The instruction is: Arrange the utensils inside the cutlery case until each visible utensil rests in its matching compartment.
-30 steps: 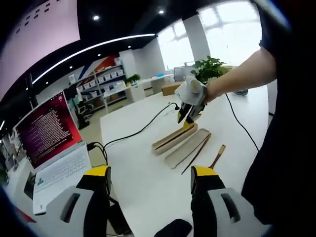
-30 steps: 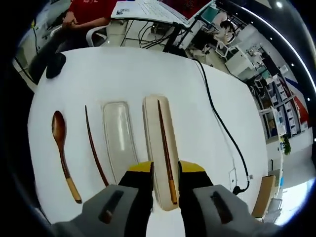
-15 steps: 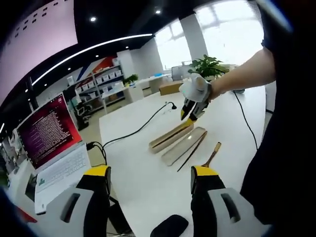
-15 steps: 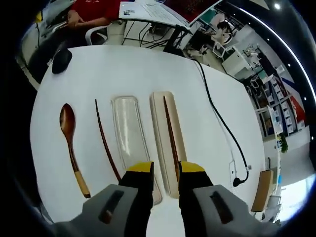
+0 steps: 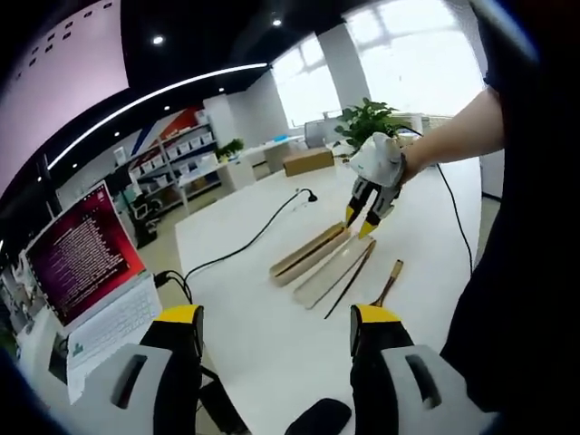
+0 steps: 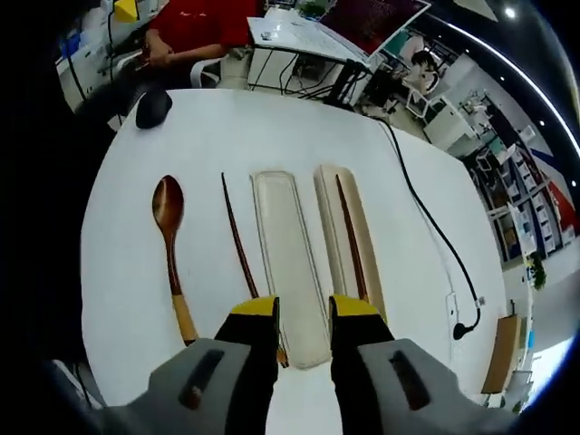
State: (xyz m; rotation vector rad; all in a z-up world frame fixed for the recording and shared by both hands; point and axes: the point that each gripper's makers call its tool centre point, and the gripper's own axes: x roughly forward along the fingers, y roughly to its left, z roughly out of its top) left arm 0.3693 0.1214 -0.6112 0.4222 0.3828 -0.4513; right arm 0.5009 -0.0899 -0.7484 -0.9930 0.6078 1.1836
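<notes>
right gripper view looks down over your right gripper (image 6: 304, 313), whose yellow-tipped jaws stand slightly apart with nothing between them, hanging above the near end of the case. on the white bench (image 6: 408, 308) four things lie side by side, all running near to far. farthest left is the wooden spoon (image 6: 171, 251), bowl at the far end, pale handle tip toward you. just right of it, apart from it, lies one dark chopstick (image 6: 239, 248) on the bare bench. next comes the clear lid (image 6: 290, 263), lying flat with nothing in it that you can make out. just beside that on the right is the beige case tray (image 6: 369, 249), and a second chopstick (image 6: 351, 237) lies lengthwise inside it. a black cable (image 6: 433, 227) runs along the bench to the right of the tray, and a black mouse (image 6: 153, 108) sits at the far left corner. beyond the far edge a person in a red top (image 6: 204, 23) sits near an open laptop (image 6: 349, 23).

left gripper view shows your left gripper (image 5: 276, 340) held well back from the utensils, jaws wide apart and holding nothing. across the bench your right gripper (image 5: 367, 213) hovers over the far ends of the tray (image 5: 304, 254) and lid (image 5: 326, 275), with the loose chopstick (image 5: 353, 276) and the spoon handle (image 5: 390, 283) to their right. a laptop with a red screen (image 5: 82, 263) stands at the left.
</notes>
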